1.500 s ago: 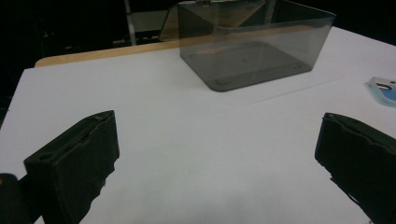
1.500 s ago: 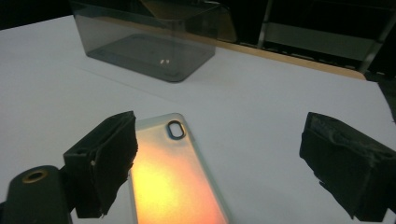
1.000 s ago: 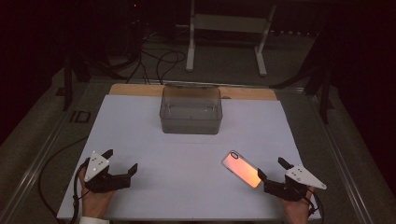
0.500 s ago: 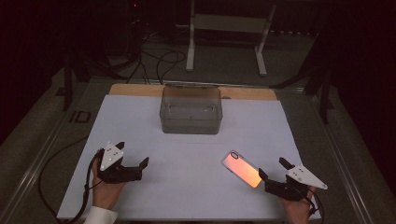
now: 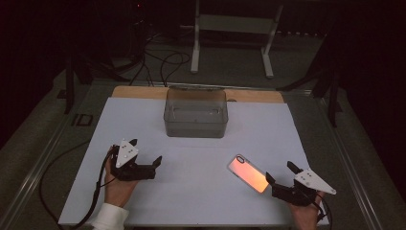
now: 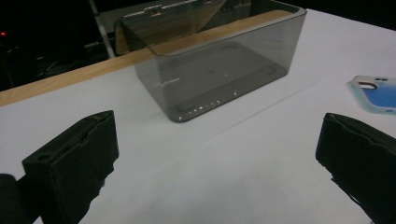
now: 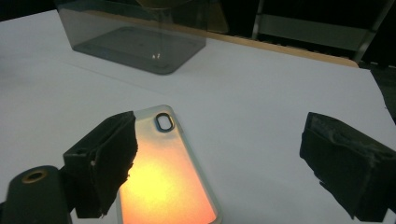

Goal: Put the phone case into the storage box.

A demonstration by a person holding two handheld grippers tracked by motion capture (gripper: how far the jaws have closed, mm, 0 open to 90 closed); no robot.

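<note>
Gaping, empty jaws on both grippers, phone case (image 5: 248, 173) lying outside the smoky, unfilled bin (image 5: 195, 112).

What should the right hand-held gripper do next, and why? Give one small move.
Probably ease the right hand-held gripper sideways until the phone case sits between its jaws. They stand open, but the case lies flat under the left jaw, off centre, so closing now would likely miss its edges.

Black grippers (image 5: 143, 163), grey three-cornered plates (image 5: 126, 152), white cuff (image 5: 111, 217).
</note>
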